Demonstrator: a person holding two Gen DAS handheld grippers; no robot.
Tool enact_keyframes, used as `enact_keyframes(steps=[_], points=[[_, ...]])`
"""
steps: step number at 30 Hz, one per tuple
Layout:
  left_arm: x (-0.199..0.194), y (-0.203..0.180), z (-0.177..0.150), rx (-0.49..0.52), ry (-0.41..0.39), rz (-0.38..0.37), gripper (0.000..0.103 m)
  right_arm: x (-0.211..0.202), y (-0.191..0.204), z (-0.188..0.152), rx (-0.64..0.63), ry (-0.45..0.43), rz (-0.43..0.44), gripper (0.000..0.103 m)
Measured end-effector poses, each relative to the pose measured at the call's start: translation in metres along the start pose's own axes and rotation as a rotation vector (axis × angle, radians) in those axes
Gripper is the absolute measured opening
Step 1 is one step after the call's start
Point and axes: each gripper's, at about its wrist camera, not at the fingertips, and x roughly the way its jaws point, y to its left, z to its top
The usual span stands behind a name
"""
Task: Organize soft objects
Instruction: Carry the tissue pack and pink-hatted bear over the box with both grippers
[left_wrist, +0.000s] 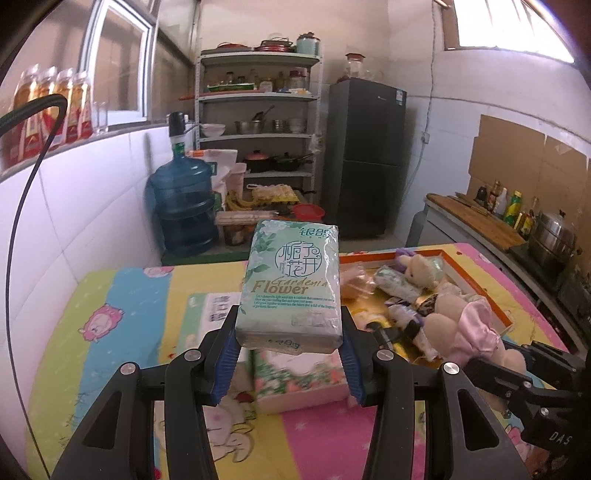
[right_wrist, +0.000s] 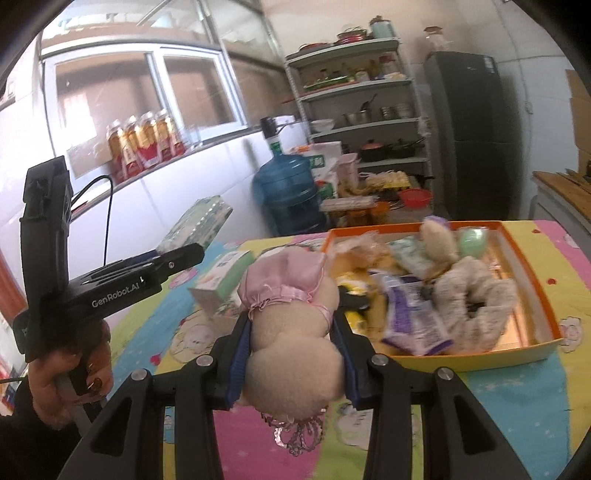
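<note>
My left gripper (left_wrist: 289, 334) is shut on a pale green tissue pack (left_wrist: 291, 288) printed "Gardenia Flower", held above the table; the same tissue pack (right_wrist: 195, 223) shows at the left of the right wrist view. My right gripper (right_wrist: 291, 325) is shut on a beige plush doll in a pink dress (right_wrist: 291, 332), also seen as the plush doll (left_wrist: 461, 328) at the right of the left wrist view. An orange-rimmed tray (right_wrist: 532, 266) holds several soft toys and small packets. A boxed tissue pack (left_wrist: 301, 380) lies on the table under the left gripper.
A bright cartoon-print cloth (left_wrist: 122, 314) covers the table. Behind it stand a blue water jug (left_wrist: 183, 206), a metal shelf rack (left_wrist: 258, 110) and a dark fridge (left_wrist: 365, 155). A counter with bottles and a steel pot (left_wrist: 552, 236) runs along the right. A person's hand (right_wrist: 70, 373) grips the left tool.
</note>
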Motion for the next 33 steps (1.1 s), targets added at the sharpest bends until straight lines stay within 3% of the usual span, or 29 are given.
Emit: enact_keyframes(steps=[19,33], points=[[0.043,-0.091,0.019,0.091,0.005,-0.032,0.050,-0.028,-0.090,0.014,0.080,-0.084,-0.122,0.042],[0.094,-0.139,0.017,0.139,0.075,-0.054,0.050,-0.026,-0.142,0.017,0.123,-0.098,-0.229,0.042]])
